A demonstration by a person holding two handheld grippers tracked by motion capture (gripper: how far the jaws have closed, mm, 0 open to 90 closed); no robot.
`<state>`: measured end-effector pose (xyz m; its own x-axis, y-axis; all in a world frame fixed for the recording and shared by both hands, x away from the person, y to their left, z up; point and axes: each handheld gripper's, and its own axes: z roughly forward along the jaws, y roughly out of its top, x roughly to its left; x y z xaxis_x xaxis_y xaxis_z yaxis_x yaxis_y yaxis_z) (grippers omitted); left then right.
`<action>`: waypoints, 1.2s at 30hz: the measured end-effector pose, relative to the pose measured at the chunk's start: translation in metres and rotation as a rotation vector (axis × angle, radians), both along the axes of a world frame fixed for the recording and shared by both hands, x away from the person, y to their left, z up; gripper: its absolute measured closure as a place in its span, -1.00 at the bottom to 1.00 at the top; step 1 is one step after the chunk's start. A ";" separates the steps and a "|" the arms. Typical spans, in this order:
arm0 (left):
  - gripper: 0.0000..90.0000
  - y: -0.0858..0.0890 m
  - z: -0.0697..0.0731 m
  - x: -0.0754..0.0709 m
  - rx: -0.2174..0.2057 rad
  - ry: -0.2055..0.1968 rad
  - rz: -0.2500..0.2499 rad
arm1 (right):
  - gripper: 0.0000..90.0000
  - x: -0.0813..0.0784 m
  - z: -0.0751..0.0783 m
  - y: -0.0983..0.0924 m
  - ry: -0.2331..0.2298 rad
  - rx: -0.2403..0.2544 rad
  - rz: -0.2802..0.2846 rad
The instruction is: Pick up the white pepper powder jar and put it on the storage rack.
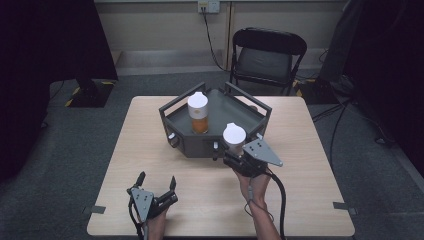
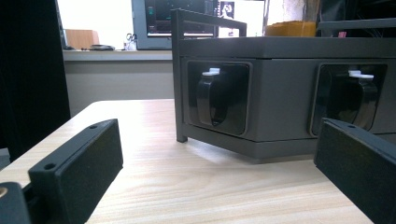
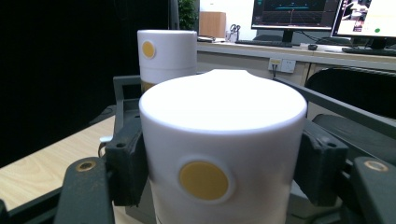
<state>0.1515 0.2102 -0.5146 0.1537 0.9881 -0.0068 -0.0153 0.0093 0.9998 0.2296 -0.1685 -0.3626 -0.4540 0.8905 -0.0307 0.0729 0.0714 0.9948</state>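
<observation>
No text, label or number can be read.

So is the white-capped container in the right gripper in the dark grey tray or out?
Out: the white-capped container, clamped by the right gripper, is outside the tray's front wall.

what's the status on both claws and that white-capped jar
Right claw shut on white-capped jar, at the tray's front edge. Left claw open, empty, low over table. Second jar in tray.
</observation>
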 end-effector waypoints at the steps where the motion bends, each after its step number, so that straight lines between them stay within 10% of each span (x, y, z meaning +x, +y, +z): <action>1: -0.99 0.000 0.000 0.000 0.000 0.000 0.000 | -0.33 0.003 0.002 0.001 0.000 -0.002 0.000; 36: -0.99 0.001 0.000 0.000 0.000 0.000 -0.004 | -0.33 0.062 0.042 0.026 -0.027 -0.005 -0.028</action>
<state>0.1516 0.2109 -0.5146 0.1578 0.9874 -0.0064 -0.0152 0.0089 0.9998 0.2916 -0.1422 -0.3210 -0.4279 0.9026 -0.0470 0.0479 0.0746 0.9961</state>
